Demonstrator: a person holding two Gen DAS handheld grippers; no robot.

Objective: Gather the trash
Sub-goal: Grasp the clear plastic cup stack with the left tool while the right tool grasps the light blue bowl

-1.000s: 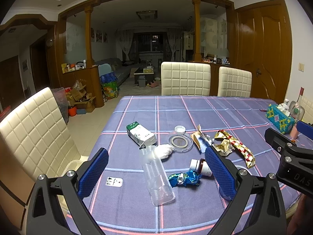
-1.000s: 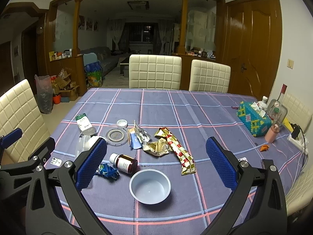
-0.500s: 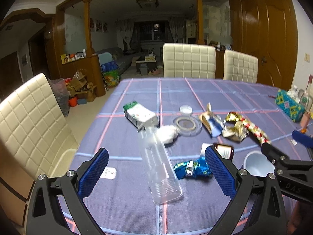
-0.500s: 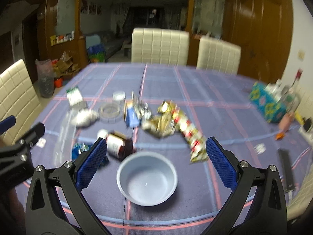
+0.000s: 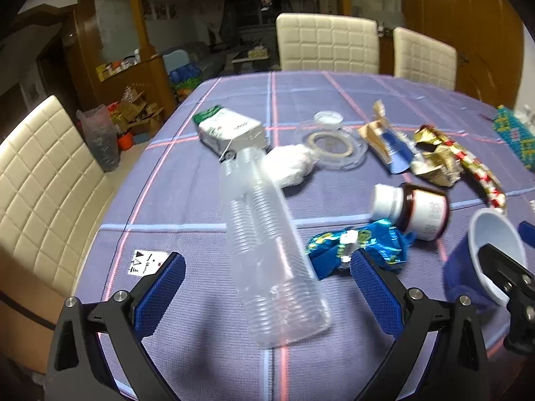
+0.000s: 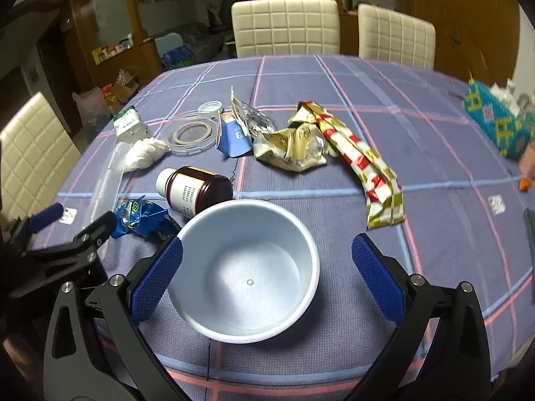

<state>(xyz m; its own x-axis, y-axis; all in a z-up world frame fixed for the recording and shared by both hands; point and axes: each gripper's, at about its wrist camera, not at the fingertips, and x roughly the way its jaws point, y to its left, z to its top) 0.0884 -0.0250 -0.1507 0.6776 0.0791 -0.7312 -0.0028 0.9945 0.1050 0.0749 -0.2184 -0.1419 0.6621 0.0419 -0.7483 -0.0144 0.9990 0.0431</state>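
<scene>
With both the left gripper (image 5: 264, 295) and right gripper (image 6: 267, 272) held wide open and empty, the bottle (image 5: 271, 244) and bowl (image 6: 245, 272) between their pads may be knocked aside if approached off-centre.

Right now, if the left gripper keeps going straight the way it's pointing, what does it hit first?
Most likely the clear plastic bottle, lying on the tablecloth between the open left gripper fingers. The blue candy wrapper sits just off to its right. Depth is hard to judge.
</scene>
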